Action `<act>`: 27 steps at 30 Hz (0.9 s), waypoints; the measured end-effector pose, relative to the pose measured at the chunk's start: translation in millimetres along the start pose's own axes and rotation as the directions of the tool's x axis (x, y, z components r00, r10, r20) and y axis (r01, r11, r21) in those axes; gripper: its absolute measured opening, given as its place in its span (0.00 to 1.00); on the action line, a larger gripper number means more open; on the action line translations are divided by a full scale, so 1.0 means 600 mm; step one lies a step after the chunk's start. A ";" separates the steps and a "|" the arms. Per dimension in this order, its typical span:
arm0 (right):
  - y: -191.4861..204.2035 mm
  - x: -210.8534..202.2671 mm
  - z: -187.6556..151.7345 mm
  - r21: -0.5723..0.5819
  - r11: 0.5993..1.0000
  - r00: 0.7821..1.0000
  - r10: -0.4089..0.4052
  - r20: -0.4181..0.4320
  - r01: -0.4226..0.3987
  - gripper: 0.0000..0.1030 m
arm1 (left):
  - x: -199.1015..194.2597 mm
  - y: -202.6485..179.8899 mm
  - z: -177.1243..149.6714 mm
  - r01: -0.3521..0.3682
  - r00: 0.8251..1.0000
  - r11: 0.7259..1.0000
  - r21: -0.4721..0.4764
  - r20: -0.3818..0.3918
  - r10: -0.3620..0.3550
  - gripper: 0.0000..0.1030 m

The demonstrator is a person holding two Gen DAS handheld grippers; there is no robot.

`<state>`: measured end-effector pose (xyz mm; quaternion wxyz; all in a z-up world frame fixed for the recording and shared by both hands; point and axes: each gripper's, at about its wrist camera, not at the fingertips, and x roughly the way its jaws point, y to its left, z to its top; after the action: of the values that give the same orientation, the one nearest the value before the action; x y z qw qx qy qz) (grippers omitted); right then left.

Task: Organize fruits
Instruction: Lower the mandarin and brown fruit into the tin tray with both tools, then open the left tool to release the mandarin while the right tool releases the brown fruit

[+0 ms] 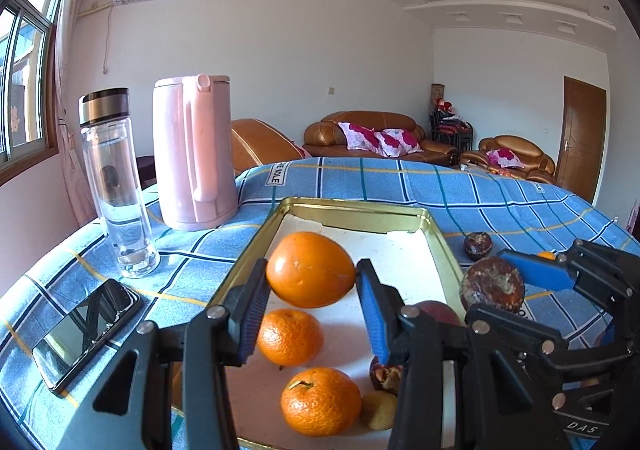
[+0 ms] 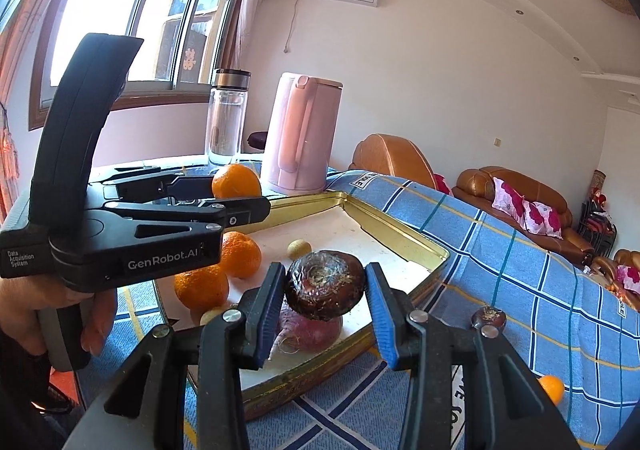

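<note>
My left gripper [image 1: 312,286] is shut on a large orange [image 1: 310,269], held above the gold-rimmed tray [image 1: 352,210]. Two smaller oranges [image 1: 289,336] [image 1: 320,401] lie on the tray's white floor below it, beside a small tan fruit [image 1: 378,410]. My right gripper [image 2: 325,292] is shut on a dark brown round fruit [image 2: 326,284], held over the tray's near edge [image 2: 400,228] above a reddish fruit [image 2: 316,332]. In the right wrist view the left gripper [image 2: 236,196] shows with its orange [image 2: 236,181]. Another dark fruit [image 2: 488,318] and a small orange [image 2: 552,388] lie on the cloth outside the tray.
A pink kettle [image 1: 194,154] and a glass bottle [image 1: 116,186] stand on the blue checked cloth [image 1: 480,190] at the back left. A phone [image 1: 86,334] lies at the left edge. A person's hand [image 2: 96,314] holds the left gripper's handle.
</note>
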<state>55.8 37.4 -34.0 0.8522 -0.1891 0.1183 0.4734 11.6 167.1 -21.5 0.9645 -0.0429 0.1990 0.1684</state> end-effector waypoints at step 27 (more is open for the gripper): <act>0.037 0.043 -0.002 -0.080 0.984 0.979 0.149 -0.141 -0.162 0.42 | 0.013 0.038 -0.046 -0.038 0.988 0.998 0.059 -0.149 0.046 0.44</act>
<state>50.3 67.2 -49.5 0.7930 -0.2495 0.1681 0.5297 0.4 186.6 -50.3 0.9438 -0.0242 0.2767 0.1792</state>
